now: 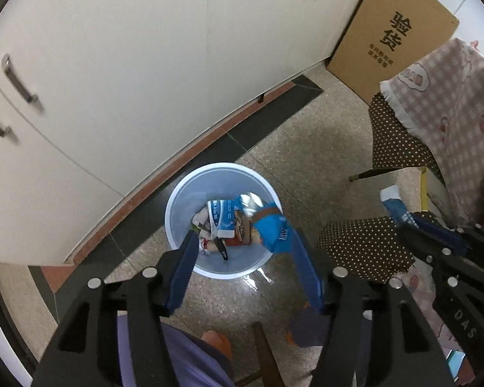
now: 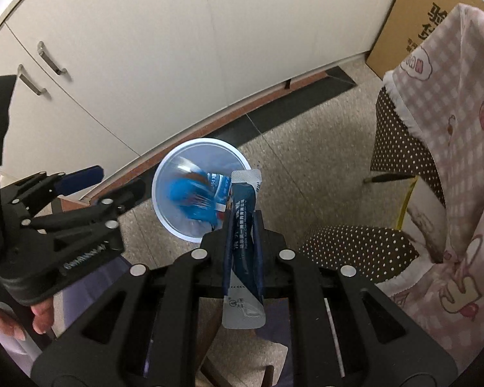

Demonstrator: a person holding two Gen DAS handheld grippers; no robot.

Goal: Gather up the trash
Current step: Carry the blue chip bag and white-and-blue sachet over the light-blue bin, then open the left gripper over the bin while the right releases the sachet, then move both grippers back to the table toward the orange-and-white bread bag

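Right gripper point(image 2: 243, 222): black frame with blue pads point(image 2: 258, 242), closed tight on a dark blue sachet; it hangs above the floor just beside the bin, on the chair side.
Dark blue sachet point(image 2: 242, 225): upright between the pads, its grey crimped top edge poking up past the fingertips and overlapping the bin's rim in the right wrist view; its lower grey end hangs down behind the pads.
Left gripper point(image 1: 242, 242): fingers spread wide, one blue pad point(image 1: 182, 274) over the near-left rim of the bin, the other over its near-right rim; nothing is clamped between them.
Bright blue wrapper point(image 1: 271, 229): blurred, lying against the tip of the left gripper's right-hand pad, over the bin's mouth; whether it touches the pad I cannot tell.
White bin point(image 1: 177, 206): round, standing on the speckled floor point(image 1: 306, 161) near the dark strip along the cupboard base; inside lie crumpled packets, among them a white and blue one point(image 1: 221, 216).
Cupboard point(image 1: 129, 64): cream doors with metal bar handles, behind the bin.
Cardboard box point(image 1: 393, 32): leans against the cupboard at upper right, black printed characters on it.
Chair point(image 1: 364, 245): brown dotted seat cover, pink checked cloth point(image 1: 445, 103) draped over its back, right of the bin.
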